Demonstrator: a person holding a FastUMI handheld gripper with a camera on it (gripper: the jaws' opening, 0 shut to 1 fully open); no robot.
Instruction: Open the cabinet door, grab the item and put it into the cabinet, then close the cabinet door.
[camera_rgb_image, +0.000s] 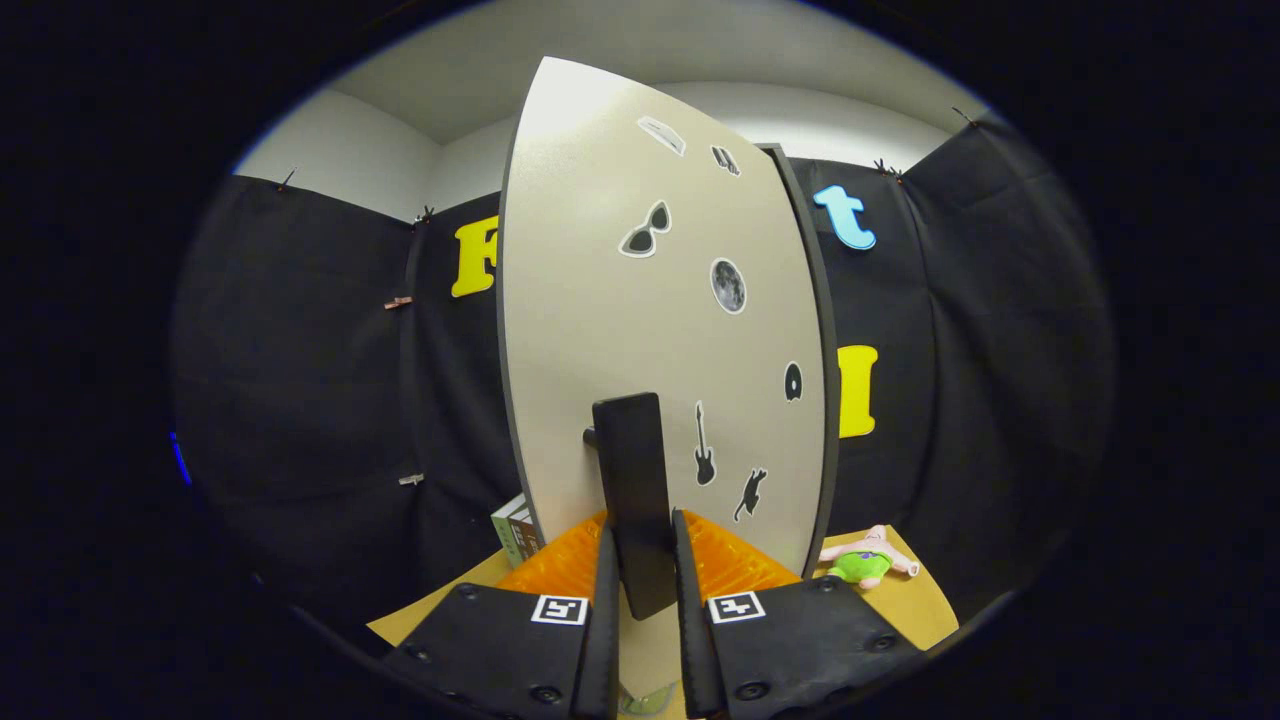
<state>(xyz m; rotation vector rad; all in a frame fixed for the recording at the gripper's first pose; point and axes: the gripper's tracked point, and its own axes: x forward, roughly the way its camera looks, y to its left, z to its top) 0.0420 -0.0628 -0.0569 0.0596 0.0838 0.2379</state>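
Gripper view: claw (640, 570) is closed narrow on the cabinet door's handle (634, 490), a dark upright bar that sits between the two fingers (605, 600), both sides pressing against it, lower end of the bar reaching down past the fingertips. Handle stands off the door on a short stub visible at its left side. Cabinet door (640, 330) is a pale beige panel with a dark edge, seen close and face-on, and it looks swung partly out, with the dark edge of the cabinet body (812, 330) just behind its right side. Door carries small stickers: sunglasses (646, 232) up high, a round moon (728, 285) below and right of them, a guitar (704, 448) just right of the handle, a cat (750, 492) lower right, a small dark disc (793, 381) near the right edge, two more near the top too small to tell. Task item, a plush toy (866, 560) with pink and green parts, lies on the tan counter (925, 605) to the right of the door, well clear of the claw and outside the cabinet. A box-like thing (515, 535) sits on the counter just left of the door's bottom corner; cannot tell what it is.
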